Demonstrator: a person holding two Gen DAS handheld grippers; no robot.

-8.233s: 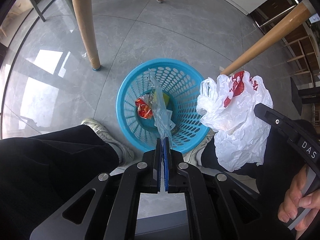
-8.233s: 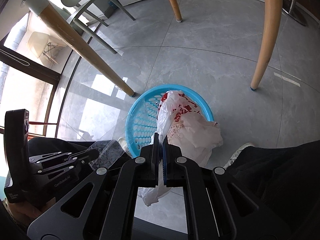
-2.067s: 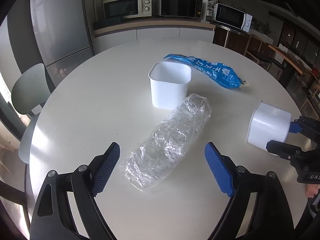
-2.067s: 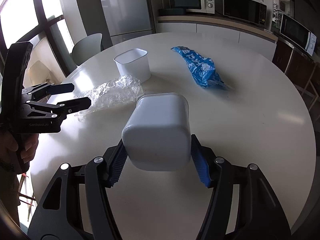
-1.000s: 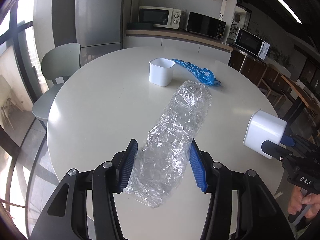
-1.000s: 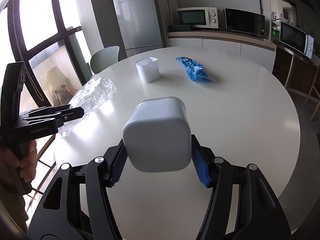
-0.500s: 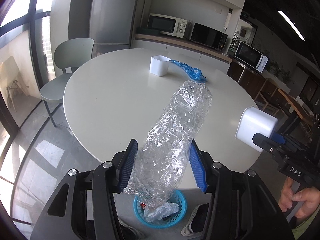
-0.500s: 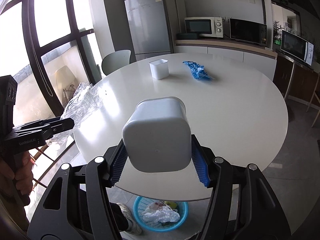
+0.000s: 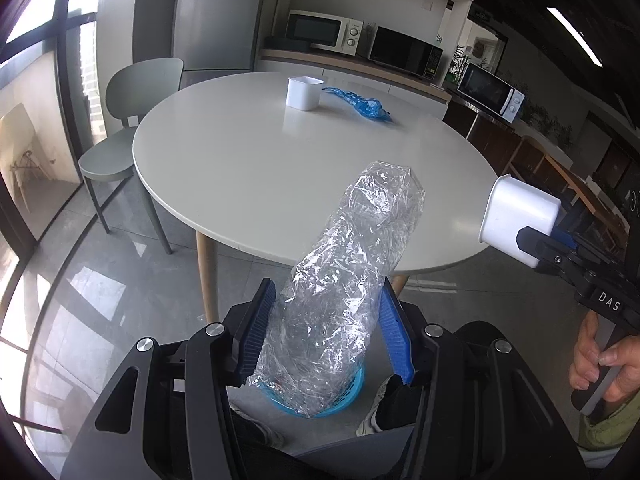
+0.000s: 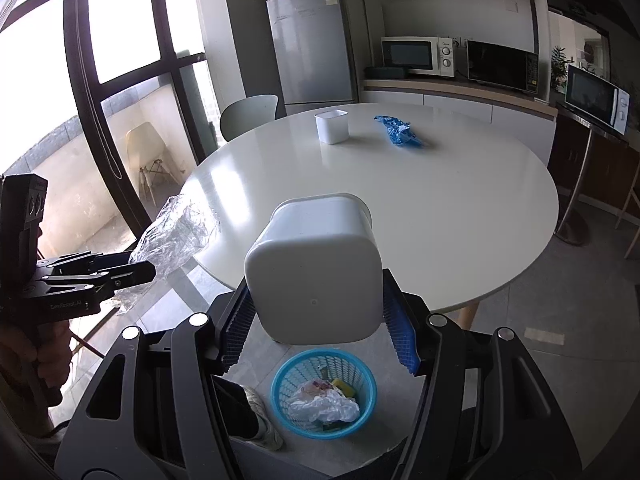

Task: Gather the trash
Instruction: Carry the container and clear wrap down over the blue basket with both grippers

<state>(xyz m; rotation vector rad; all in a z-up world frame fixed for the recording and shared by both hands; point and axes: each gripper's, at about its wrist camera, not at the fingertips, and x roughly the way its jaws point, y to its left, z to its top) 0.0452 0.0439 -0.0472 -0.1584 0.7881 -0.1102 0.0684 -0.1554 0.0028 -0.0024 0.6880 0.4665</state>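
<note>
my left gripper pinched the crumpled clear wrapper; my right gripper clamped the white tub. both were held above the blue basket for dropping. a second tub and a blue bag remained on the table.

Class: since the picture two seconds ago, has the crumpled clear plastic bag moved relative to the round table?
Yes. The clear plastic bag was lying on the round table; now it is lifted off, held past the table's near edge.
</note>
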